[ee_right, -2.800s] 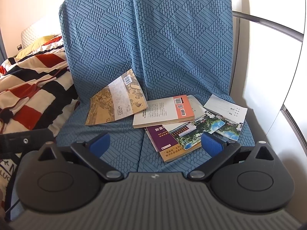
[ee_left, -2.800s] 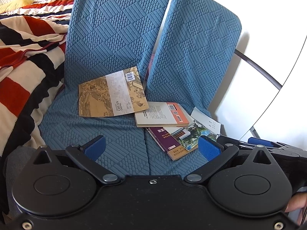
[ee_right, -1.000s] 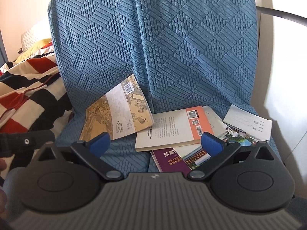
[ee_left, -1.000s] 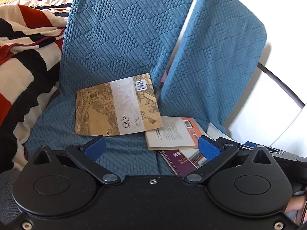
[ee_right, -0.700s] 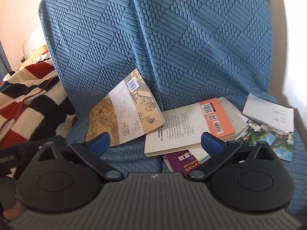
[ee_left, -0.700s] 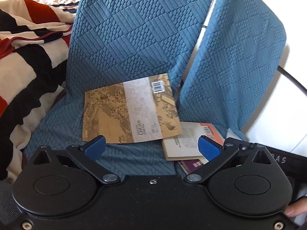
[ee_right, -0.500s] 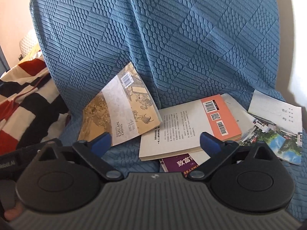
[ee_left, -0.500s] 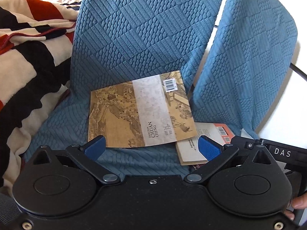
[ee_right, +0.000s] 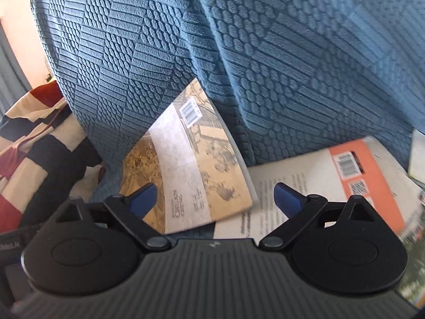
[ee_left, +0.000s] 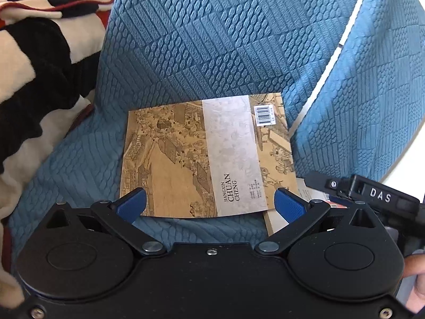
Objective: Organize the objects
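A brown picture book [ee_left: 186, 154] with a pale band and a barcode lies on the left blue seat [ee_left: 79, 164], its far edge against the backrest. My left gripper [ee_left: 209, 199] hovers open just before the book's near edge, which spans most of the gap between the blue pads. In the right wrist view the same brown book [ee_right: 191, 164] overlaps a white-and-orange book [ee_right: 318, 186]. My right gripper [ee_right: 213, 192] is open over the spot where the two books meet, touching neither. A sliver of the white-and-orange book [ee_left: 276, 220] shows in the left wrist view.
A striped red, black and cream blanket [ee_left: 32, 66] borders the seat on the left. Two blue quilted backrests [ee_right: 239, 53] rise behind the books. A photo booklet [ee_right: 414, 239] and a white card [ee_right: 417, 154] lie at the far right. A black housing marked DAS [ee_left: 377, 194] sits right of my left gripper.
Both grippers have come down and closer to the books. The brown book now fills the left view between the pads. The right view has swung left toward the brown book.
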Motion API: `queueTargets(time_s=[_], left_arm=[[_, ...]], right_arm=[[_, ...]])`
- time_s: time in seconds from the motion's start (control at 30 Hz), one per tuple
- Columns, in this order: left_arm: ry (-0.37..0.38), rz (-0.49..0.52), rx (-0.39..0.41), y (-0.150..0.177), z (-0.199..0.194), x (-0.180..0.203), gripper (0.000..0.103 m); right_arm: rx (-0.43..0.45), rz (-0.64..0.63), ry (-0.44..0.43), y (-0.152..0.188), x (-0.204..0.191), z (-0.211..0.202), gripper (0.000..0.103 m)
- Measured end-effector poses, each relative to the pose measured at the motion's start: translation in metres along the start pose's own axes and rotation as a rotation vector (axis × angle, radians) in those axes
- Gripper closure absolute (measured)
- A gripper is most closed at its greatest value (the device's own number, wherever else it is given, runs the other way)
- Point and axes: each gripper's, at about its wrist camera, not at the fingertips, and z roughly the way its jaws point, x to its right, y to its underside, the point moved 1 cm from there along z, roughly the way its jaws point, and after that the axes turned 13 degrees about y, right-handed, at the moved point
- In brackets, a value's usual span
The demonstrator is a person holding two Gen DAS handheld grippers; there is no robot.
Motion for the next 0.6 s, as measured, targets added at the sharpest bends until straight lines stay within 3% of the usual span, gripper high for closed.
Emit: queueTargets(time_s=[0.23,0.33,0.43,0.6], left_arm=[[0.007,-0.022,-0.084,0.001,0.035,-0.018,0.001],[-0.004,-0.019,-0.100,0.002,0.046,-0.023,0.001],[-0.023,-0.021,-0.112,0.003,0.056,-0.029,0.001],[-0.023,-0.042,-0.130,0.006,0.059,-0.035,0.001]], right_arm=[[0.003,-0.064,0.072,-0.010,-0.007,0.044,0.006],[-0.025,-0.059,0.036,-0.014,-0.006,0.061,0.007],[-0.082,-0.035,-0.064,-0.015,-0.004,0.076,0.007],[-0.119,-0.028,-0.071,-0.012,-0.005,0.093,0.008]])
